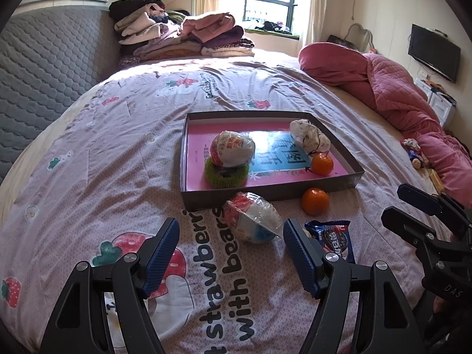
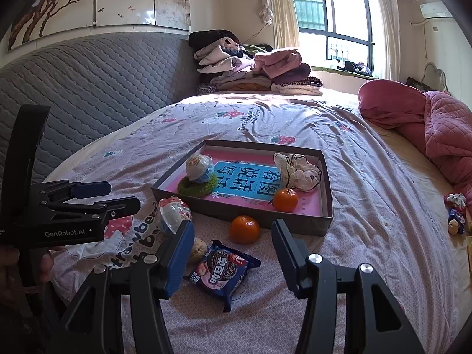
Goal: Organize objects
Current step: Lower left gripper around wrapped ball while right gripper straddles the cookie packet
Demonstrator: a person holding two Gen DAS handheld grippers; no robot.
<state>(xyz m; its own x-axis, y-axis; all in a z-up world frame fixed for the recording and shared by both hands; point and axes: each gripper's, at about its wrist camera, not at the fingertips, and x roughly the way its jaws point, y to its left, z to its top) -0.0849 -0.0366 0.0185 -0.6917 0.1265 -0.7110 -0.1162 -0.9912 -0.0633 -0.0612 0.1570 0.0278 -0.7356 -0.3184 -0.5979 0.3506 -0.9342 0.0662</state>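
Both your left gripper (image 1: 230, 244) and right gripper (image 2: 233, 250) gape empty; wrapped egg (image 1: 250, 221) sits outside the tray (image 1: 274, 191) — crinkly film may slip, rolling it off.

My blue ribbed pads (image 1: 160, 253) sit on black arms. Below lies a lilac bedspread (image 1: 103, 153) printed with red strawberries and black lettering. The grey cardboard box (image 1: 267, 194) has a pink and turquoise floor. Two plain orange mandarins (image 2: 244, 229), a dark-blue biscuit packet (image 2: 222, 271).
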